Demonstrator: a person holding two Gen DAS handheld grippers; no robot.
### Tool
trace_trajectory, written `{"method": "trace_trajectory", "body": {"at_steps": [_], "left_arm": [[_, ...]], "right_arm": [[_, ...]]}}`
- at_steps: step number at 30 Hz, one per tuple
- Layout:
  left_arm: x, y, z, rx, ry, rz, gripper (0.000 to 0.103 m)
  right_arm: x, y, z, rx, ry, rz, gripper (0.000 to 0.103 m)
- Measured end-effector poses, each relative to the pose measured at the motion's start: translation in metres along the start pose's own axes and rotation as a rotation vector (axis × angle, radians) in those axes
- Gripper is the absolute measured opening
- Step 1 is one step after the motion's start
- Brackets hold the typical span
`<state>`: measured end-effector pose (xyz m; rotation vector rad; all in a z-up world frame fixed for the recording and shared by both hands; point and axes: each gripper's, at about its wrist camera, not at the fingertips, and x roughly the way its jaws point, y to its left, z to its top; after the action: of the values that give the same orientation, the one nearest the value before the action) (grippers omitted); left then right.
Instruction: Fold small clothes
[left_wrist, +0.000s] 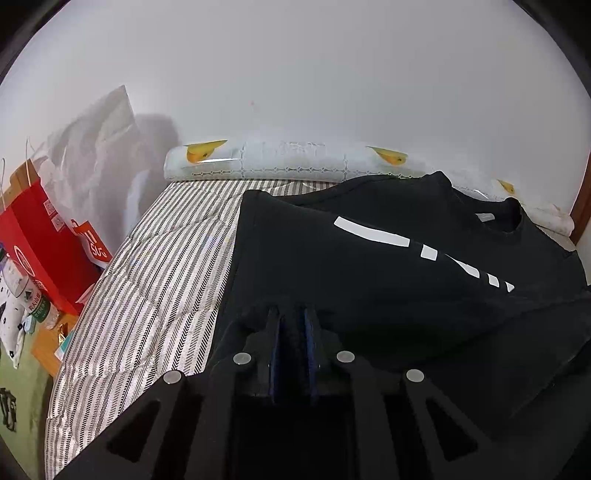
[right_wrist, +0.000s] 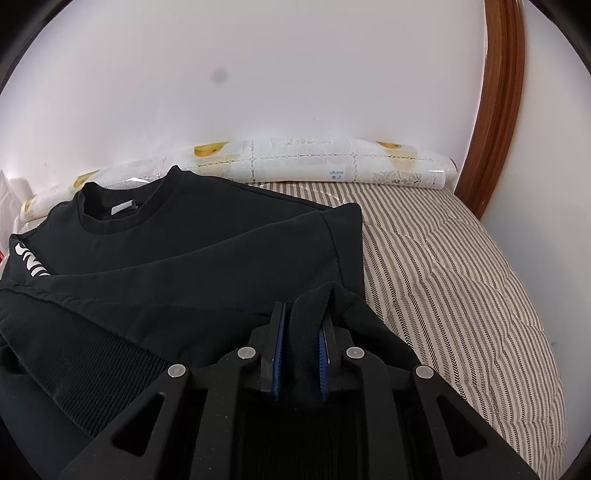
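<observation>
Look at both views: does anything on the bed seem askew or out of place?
Nothing stands out. The black sweatshirt lies on the striped bed, sleeves folded in, its hem pinched in both grippers. A patterned roll lies along the wall.

A bed covered with a quilted spread of grey and cream stripes is set against a plain white wall. Along the far edge of the bed, against the wall, a roll of patterned plastic sheet printed with yellow fruit is laid. A curved brown wooden frame is seen at the far right corner. Beside the bed's left edge a red paper bag is stood, with clear plastic wrapping behind it. Soft, even light is cast.
</observation>
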<state>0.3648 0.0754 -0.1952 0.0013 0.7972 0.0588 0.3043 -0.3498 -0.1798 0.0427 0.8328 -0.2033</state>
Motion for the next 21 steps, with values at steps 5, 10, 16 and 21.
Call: {"method": "trace_trajectory", "body": {"at_steps": [5, 10, 16, 21], "left_arm": [[0.0006, -0.0003, -0.0008, 0.005, 0.003, 0.004, 0.013], [0.0005, -0.0008, -0.001, 0.007, 0.005, 0.005, 0.013], [0.0009, -0.0014, -0.0007, 0.008, 0.008, 0.006, 0.013], [0.0001, -0.0008, -0.0001, 0.005, 0.004, -0.002, 0.014]], "right_arm": [[0.0003, 0.0005, -0.0002, -0.001, 0.0, -0.001, 0.015], [0.0004, 0.0018, -0.0001, -0.006, 0.002, -0.007, 0.015], [0.0007, 0.0013, 0.0002, -0.001, 0.002, -0.002, 0.015], [-0.0002, 0.0017, 0.0004, 0.001, -0.004, -0.008, 0.016]]}}
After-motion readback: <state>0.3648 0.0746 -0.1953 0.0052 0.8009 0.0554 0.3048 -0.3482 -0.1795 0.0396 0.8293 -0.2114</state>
